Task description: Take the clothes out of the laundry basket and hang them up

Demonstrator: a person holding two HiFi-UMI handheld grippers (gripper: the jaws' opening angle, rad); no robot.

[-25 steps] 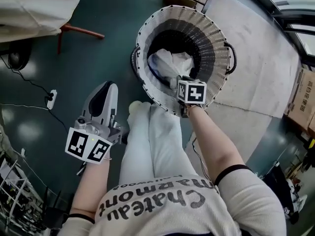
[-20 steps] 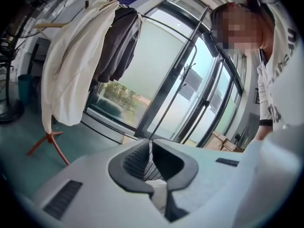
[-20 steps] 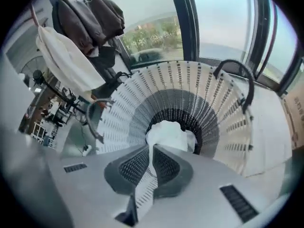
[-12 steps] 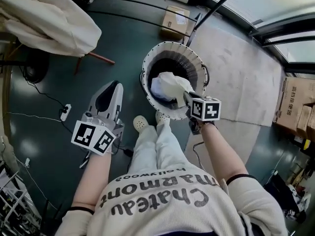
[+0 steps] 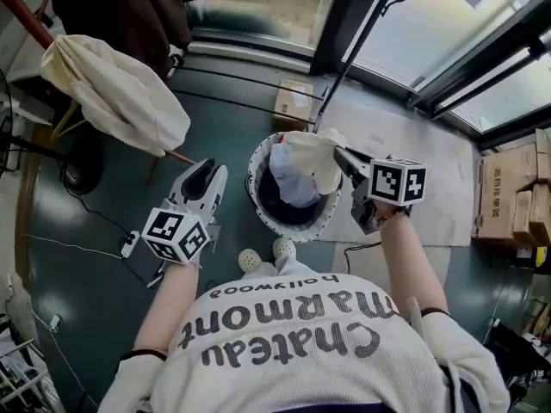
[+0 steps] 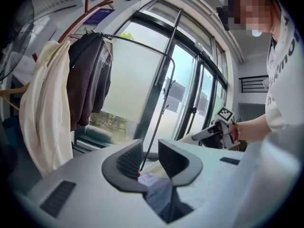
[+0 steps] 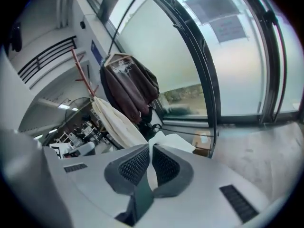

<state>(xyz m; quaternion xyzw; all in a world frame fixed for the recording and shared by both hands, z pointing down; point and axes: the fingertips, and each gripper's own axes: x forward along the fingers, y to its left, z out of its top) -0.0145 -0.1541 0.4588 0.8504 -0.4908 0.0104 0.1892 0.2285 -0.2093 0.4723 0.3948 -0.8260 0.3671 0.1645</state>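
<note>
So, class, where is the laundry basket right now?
Head view, centre: the laundry basket stands on the floor ahead of the person's shoes, below the cream garment pinched in the right gripper.

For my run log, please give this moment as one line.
right gripper: shut on cream garment, held over laundry basket | left gripper: jaws opening, nothing between them

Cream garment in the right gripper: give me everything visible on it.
The cream garment is soft, pale fabric, bunched and crumpled. The right gripper is shut on a thin fold of it. It hangs over the laundry basket, lower part against a bluish-white cloth inside. What garment it is cannot be told.
</note>
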